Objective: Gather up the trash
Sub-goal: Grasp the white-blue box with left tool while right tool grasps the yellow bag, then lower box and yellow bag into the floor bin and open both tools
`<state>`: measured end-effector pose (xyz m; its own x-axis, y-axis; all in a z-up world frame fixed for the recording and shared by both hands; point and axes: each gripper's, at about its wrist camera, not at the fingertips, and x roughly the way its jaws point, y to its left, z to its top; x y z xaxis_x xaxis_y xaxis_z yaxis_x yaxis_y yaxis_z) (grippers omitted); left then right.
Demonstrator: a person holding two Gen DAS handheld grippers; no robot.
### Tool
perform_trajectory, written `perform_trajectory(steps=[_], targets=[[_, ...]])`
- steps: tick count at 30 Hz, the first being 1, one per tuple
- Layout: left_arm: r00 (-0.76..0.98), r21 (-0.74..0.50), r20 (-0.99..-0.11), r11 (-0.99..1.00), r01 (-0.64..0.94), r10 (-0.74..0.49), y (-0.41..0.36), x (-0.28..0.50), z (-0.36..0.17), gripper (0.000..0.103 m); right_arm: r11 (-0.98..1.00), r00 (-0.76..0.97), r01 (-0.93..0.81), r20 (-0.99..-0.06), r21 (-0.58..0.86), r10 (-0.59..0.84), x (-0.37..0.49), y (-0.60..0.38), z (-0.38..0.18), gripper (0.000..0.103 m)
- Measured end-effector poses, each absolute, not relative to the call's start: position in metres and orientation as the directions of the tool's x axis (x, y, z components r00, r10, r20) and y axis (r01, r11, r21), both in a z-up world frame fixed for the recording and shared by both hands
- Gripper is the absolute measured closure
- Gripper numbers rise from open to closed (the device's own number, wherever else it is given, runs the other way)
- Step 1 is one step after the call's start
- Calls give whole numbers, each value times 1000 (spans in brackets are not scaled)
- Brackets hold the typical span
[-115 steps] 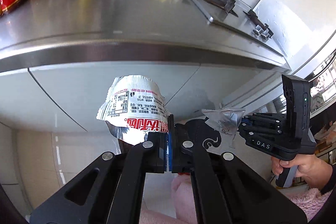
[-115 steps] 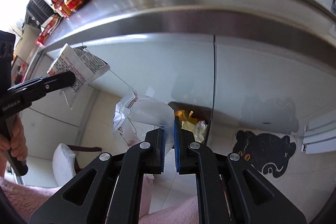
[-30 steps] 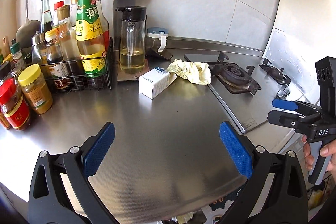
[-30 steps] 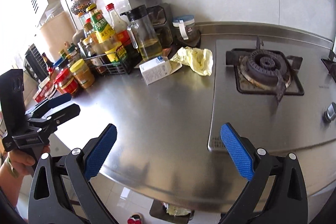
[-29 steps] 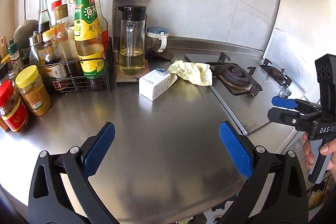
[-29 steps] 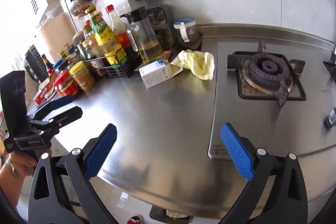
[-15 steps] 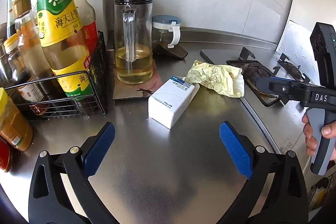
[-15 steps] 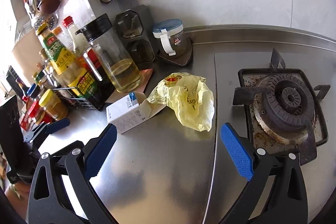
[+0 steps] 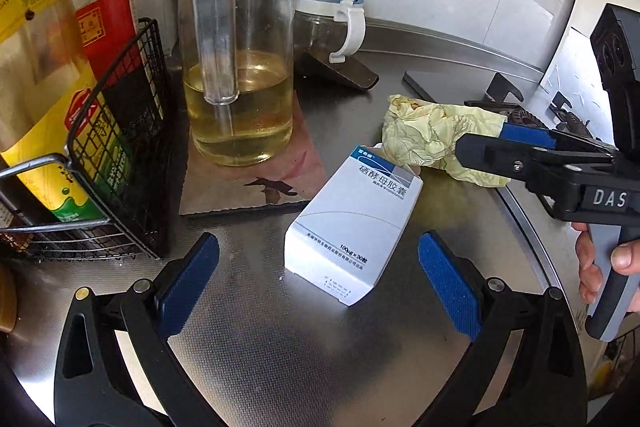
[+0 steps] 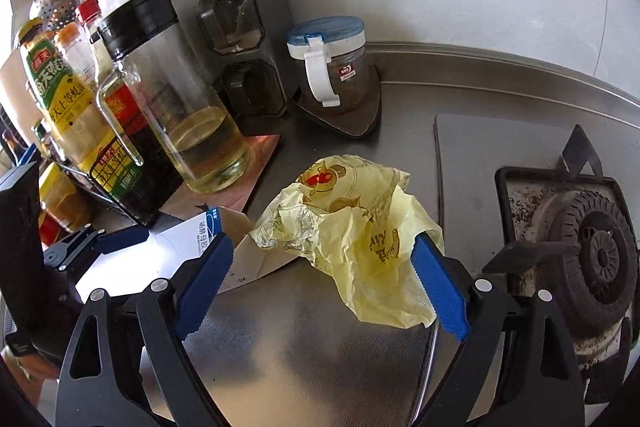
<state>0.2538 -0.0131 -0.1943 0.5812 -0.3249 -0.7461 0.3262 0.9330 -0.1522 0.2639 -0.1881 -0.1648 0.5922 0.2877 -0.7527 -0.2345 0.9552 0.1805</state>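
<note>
Your left gripper (image 9: 318, 285) gapes wide at the box (image 9: 352, 223); your right gripper (image 10: 322, 281), closing around the wrapper (image 10: 360, 247), may snag the box flap.

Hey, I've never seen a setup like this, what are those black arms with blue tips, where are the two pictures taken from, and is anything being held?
No robot: a person holds one hand-squeezed set of tongs in each hand, with a camera on each looking along its fingers.

Left view: the left tongs stand open around a white medicine box on the steel counter.

Right view: the right tongs are closing around a crumpled yellow wrapper, not yet gripping.

An oil jug and gas burner stand nearby. Nothing is held.
</note>
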Motion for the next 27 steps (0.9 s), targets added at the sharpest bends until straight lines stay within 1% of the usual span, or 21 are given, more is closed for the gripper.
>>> perform_trajectory(steps=[1,3,4,5,6,7,8,12,15,21,27], targets=[[578,-153,-745,929,336,-332,-15,255,-196,8,955,581,-237,-761,180,287,267,-187,-169,27],[568,-163,-743,919,359,-353,-19,257,-198,9,951,556,-250,-777,182,295,272,-186,-176,56],[561,-170,-743,913,371,-366,-20,257,-200,14,953,556,-248,-781,171,285,272,-186,-178,64],[552,-176,-743,907,384,-378,-21,257,-201,28,953,552,-249,-783,173,286,272,-186,-179,68],[541,-183,-747,901,394,-388,-23,257,-202,37,950,548,-251,-782,185,297,271,-187,-179,72],[532,-188,-748,896,403,-396,-24,256,-202,52,949,544,-254,-784,187,300,270,-187,-179,74],[530,-183,-750,894,409,-396,-28,254,-202,55,948,541,-258,-786,184,300,268,-187,-178,76],[533,-160,-754,894,418,-384,-36,241,-202,56,946,532,-268,-791,182,303,260,-187,-174,83],[546,-149,-753,903,403,-368,-37,228,-197,57,942,537,-270,-781,200,320,248,-191,-167,84],[583,-124,-738,918,377,-339,-31,183,-168,57,939,570,-281,-753,198,329,211,-196,-143,85],[622,-113,-713,929,352,-323,-18,116,-129,57,927,601,-306,-711,216,364,147,-201,-104,85]])
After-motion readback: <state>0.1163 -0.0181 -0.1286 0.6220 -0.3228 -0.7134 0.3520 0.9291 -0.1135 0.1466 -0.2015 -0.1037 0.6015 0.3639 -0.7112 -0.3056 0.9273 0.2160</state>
